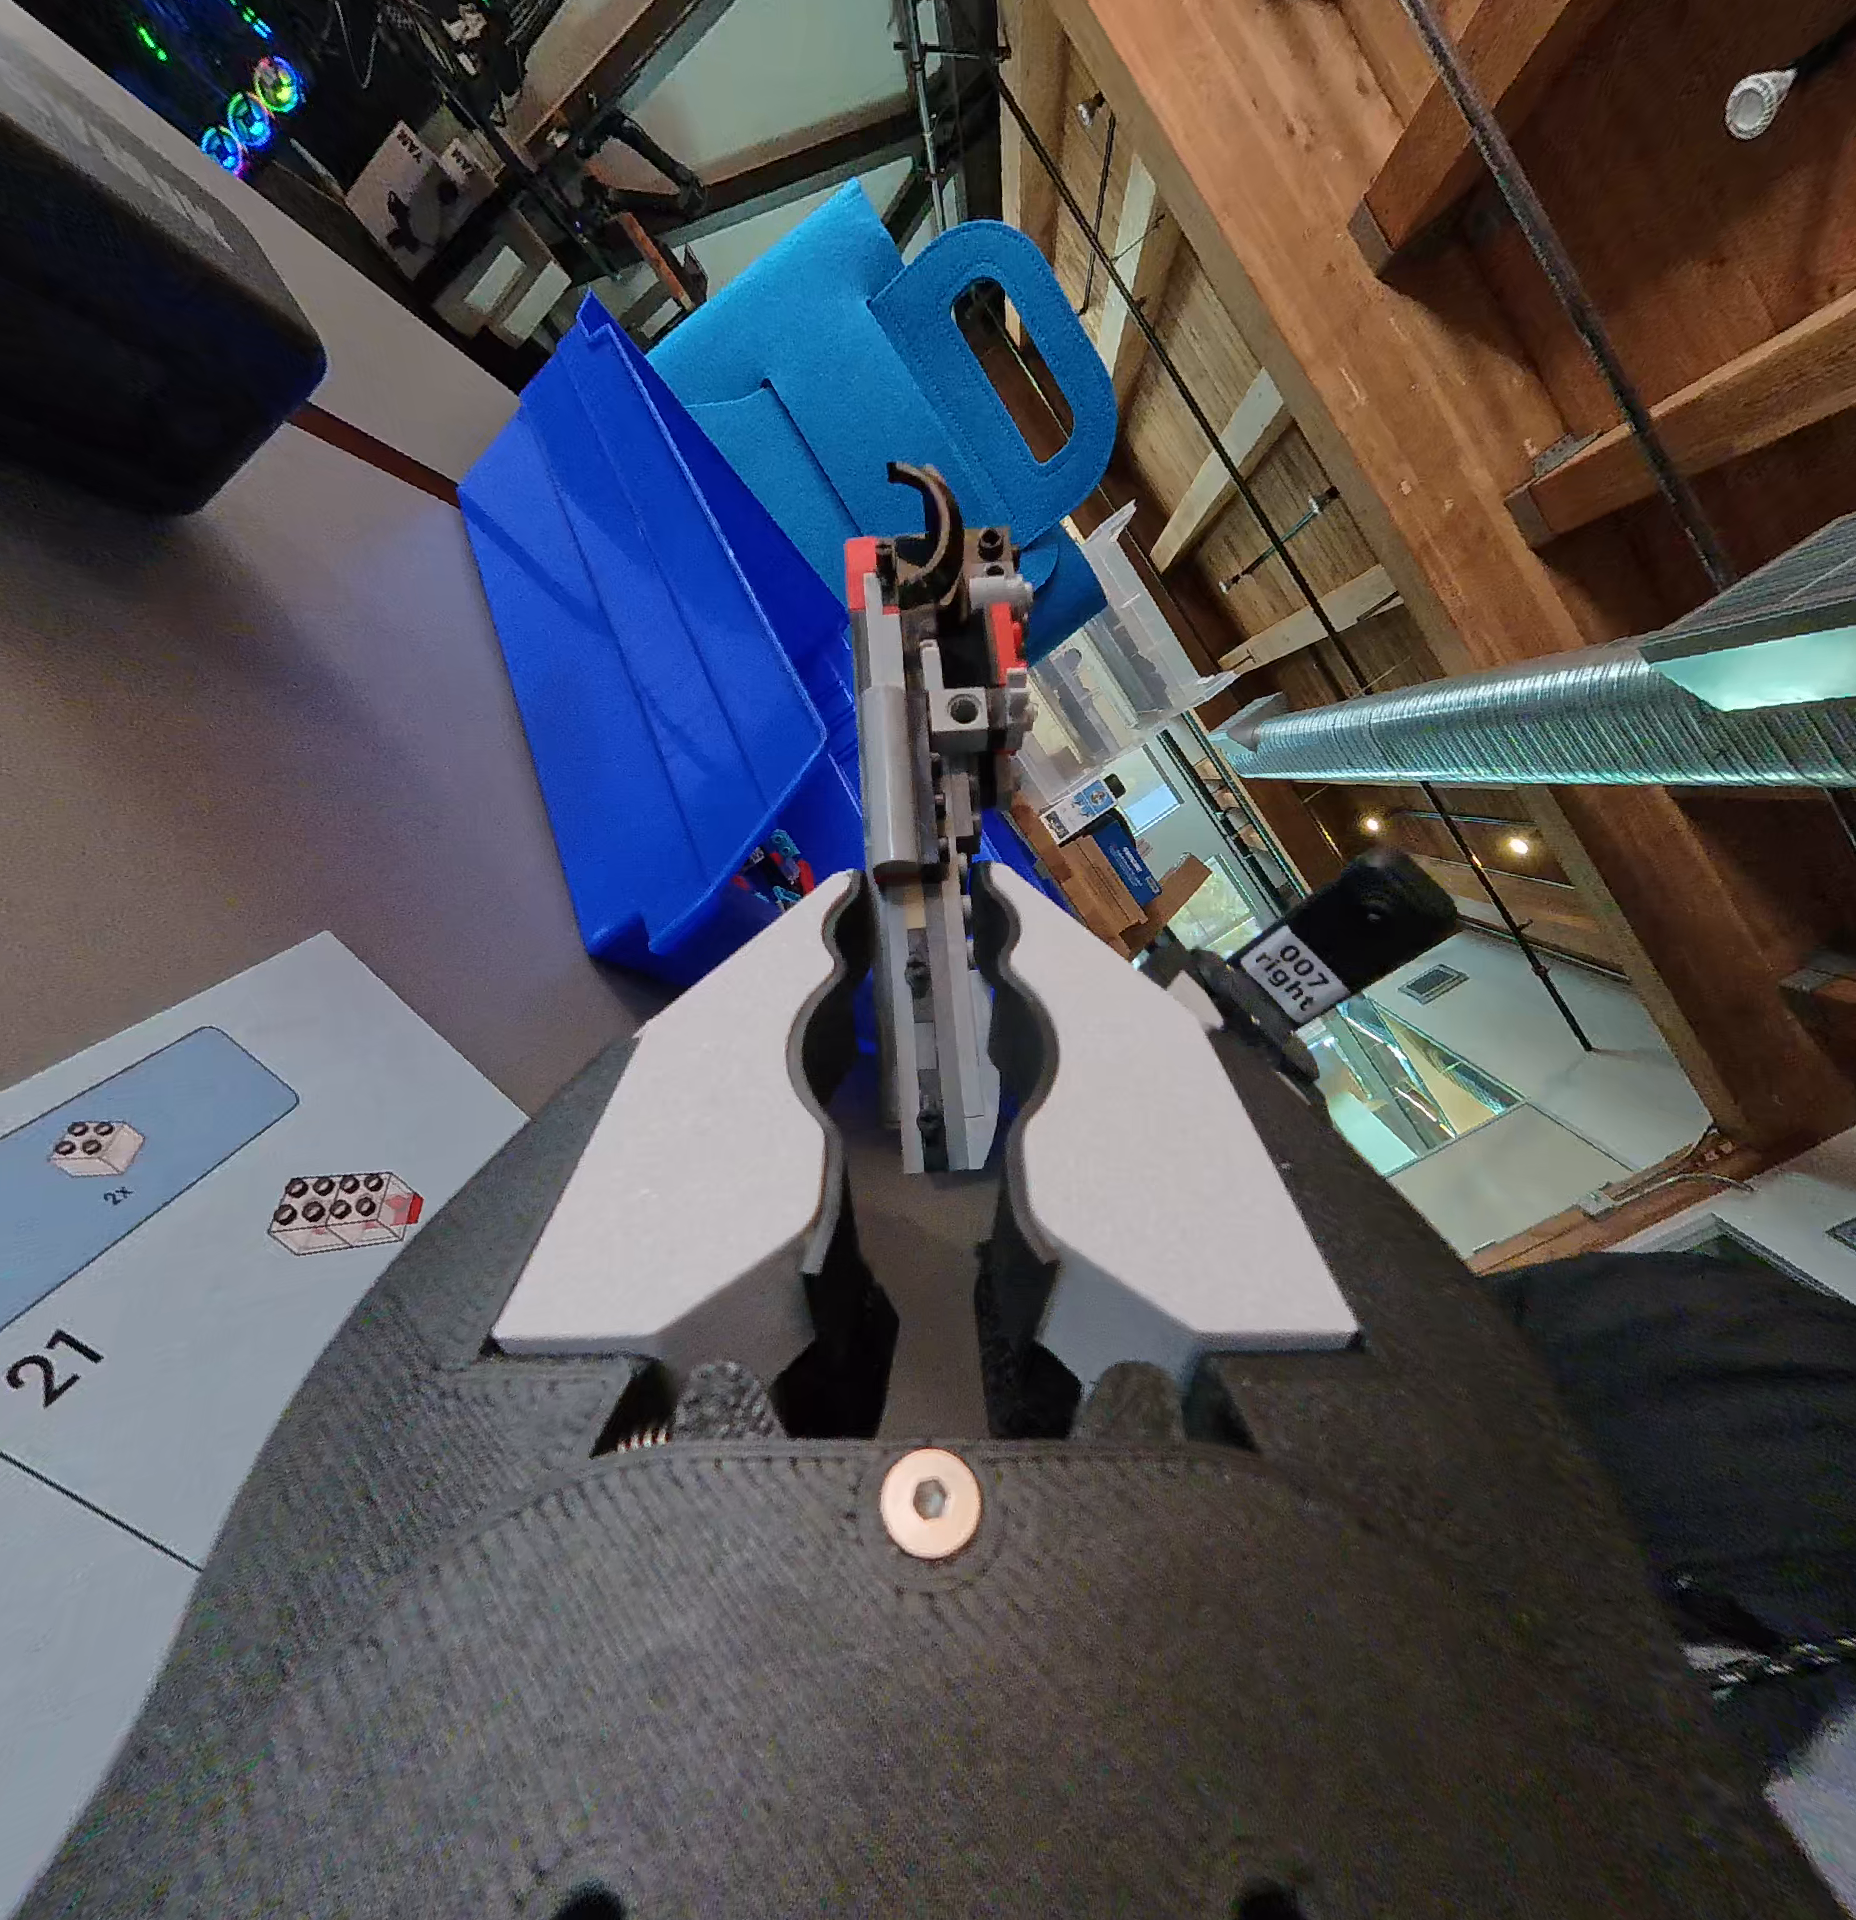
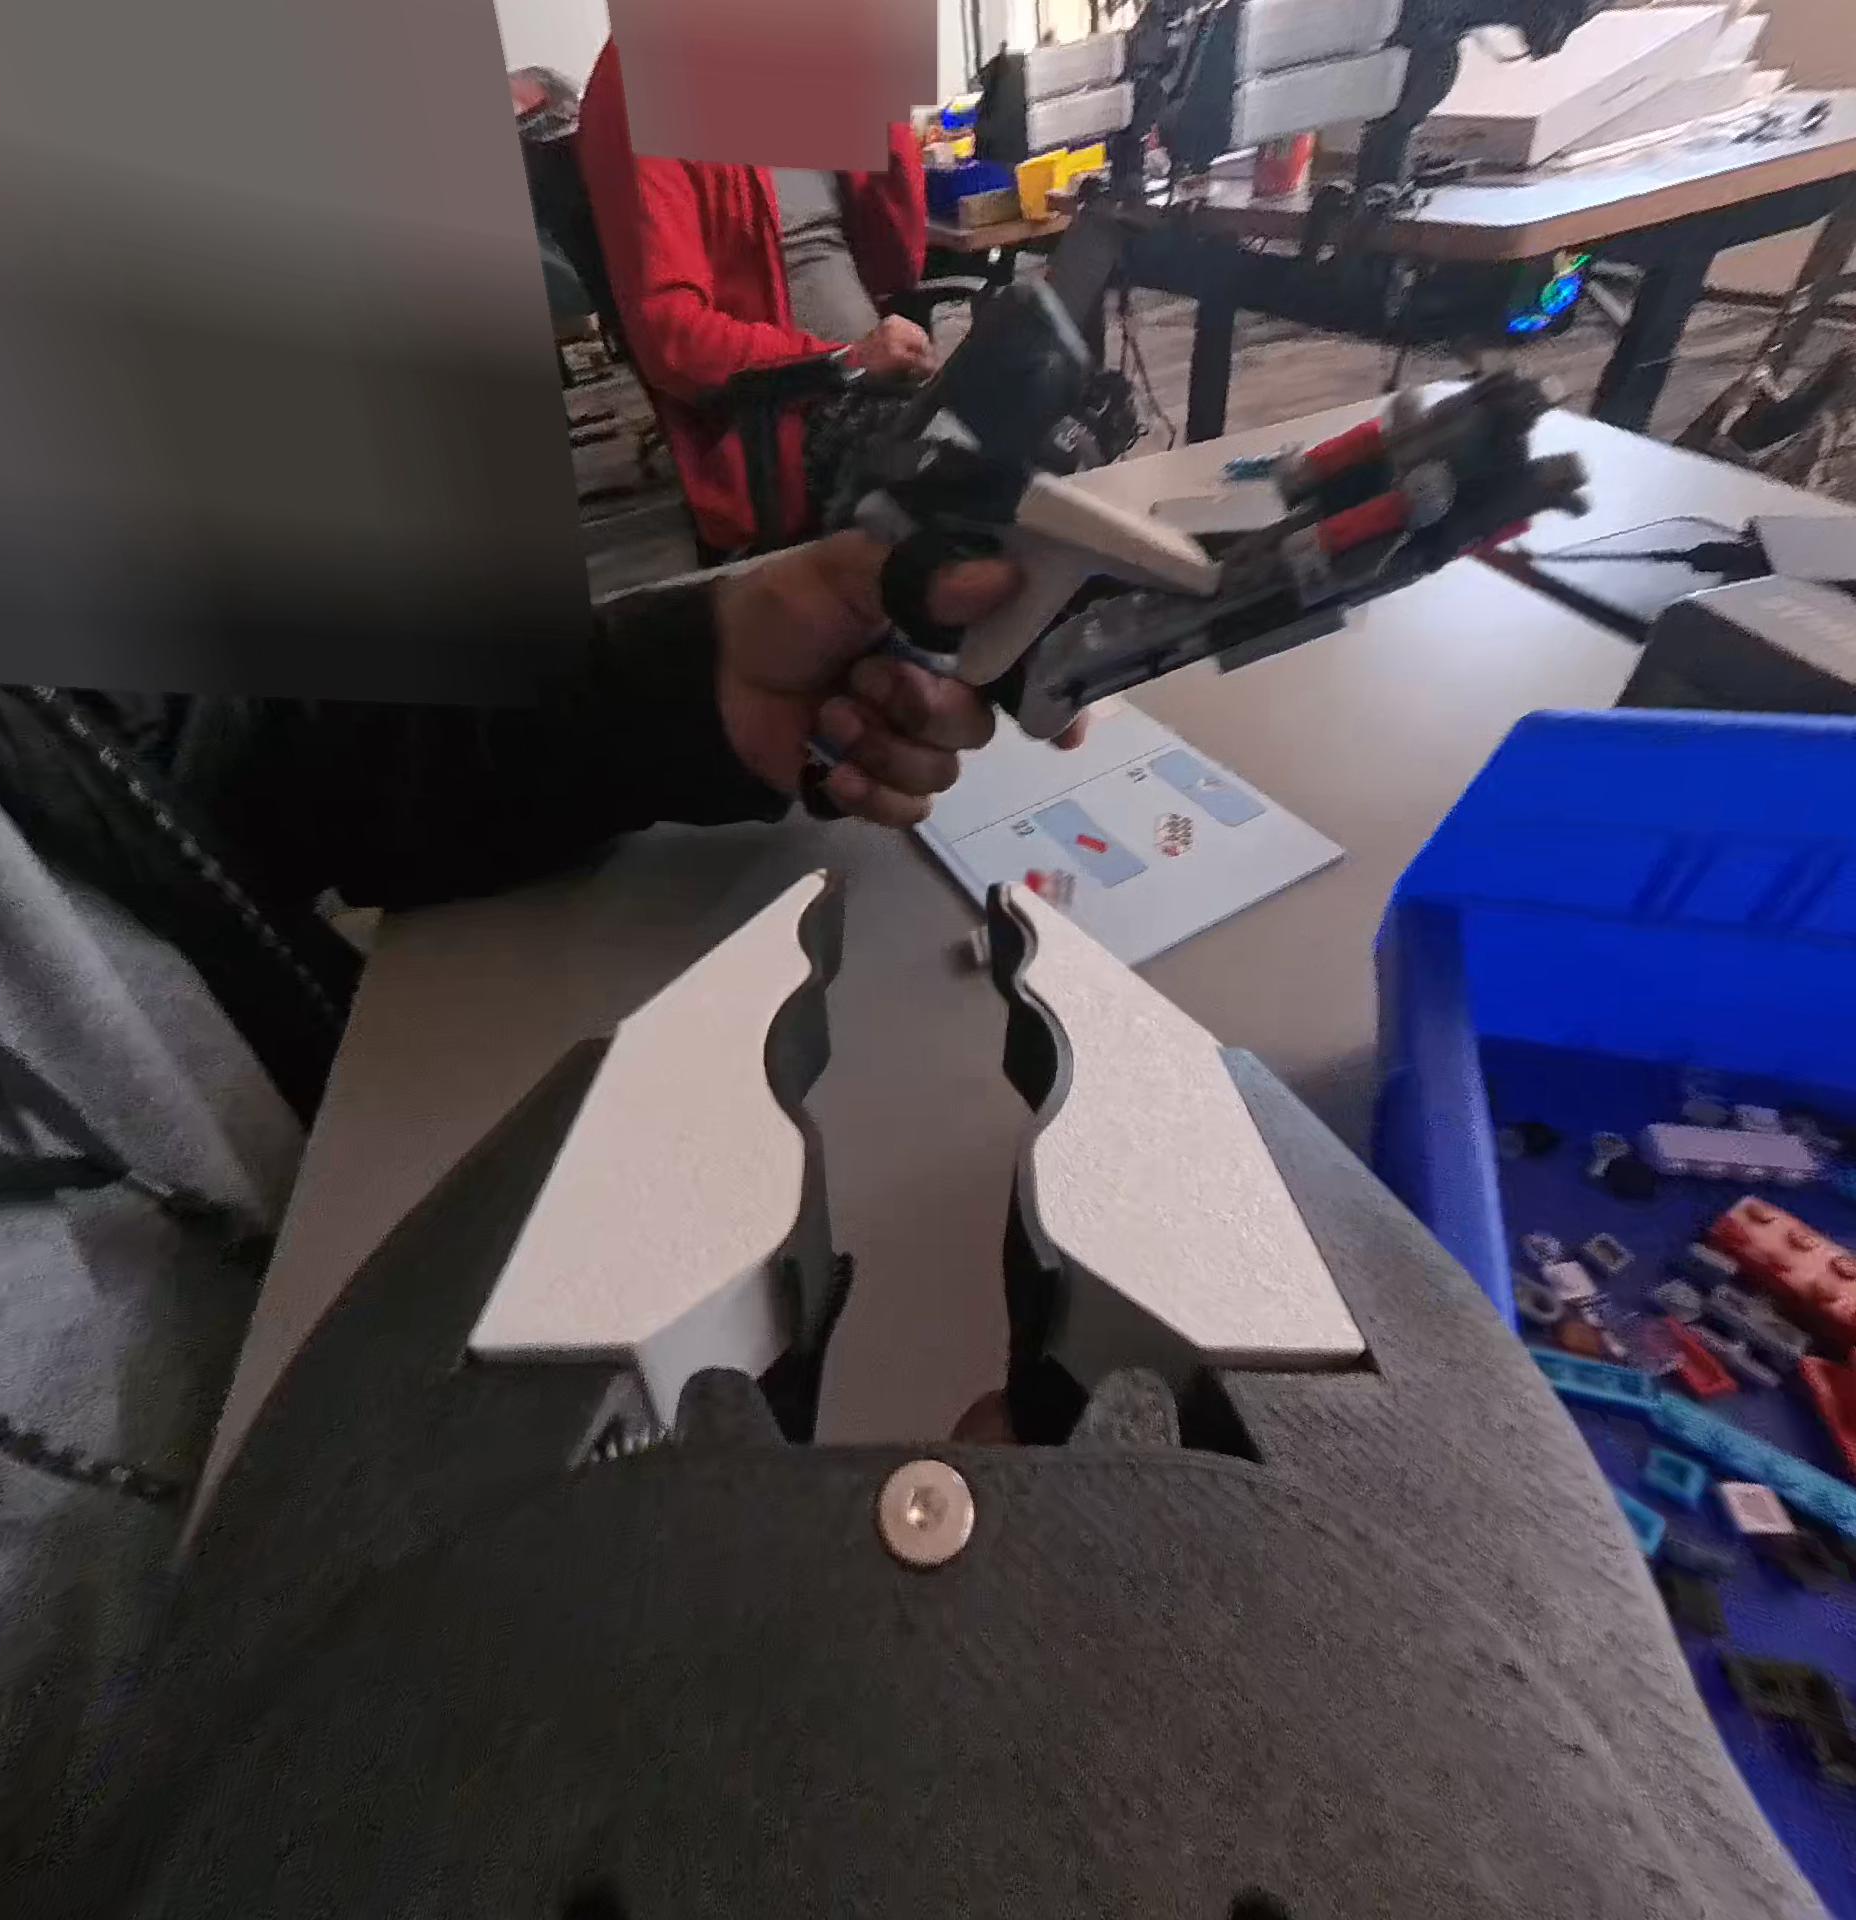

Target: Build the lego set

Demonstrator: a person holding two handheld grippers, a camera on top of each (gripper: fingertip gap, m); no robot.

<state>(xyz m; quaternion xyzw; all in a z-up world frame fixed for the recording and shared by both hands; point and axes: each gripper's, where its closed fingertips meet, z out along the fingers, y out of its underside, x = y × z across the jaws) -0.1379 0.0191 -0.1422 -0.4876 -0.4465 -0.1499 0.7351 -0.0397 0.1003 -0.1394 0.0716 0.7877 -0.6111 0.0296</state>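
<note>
The main risk is the half-built lego model twisting or shedding pieces: the left gripper pinches only its narrow lower end, so most of it juts out ahead of the fingertips, lifted off the table, and any push from a new brick would lever it loose. The right gripper is partly open and holds nothing; a small pale brick lies just beyond its tips, and the blue parts bin sits to its right.

Grey table: booklet, blue bin
</note>
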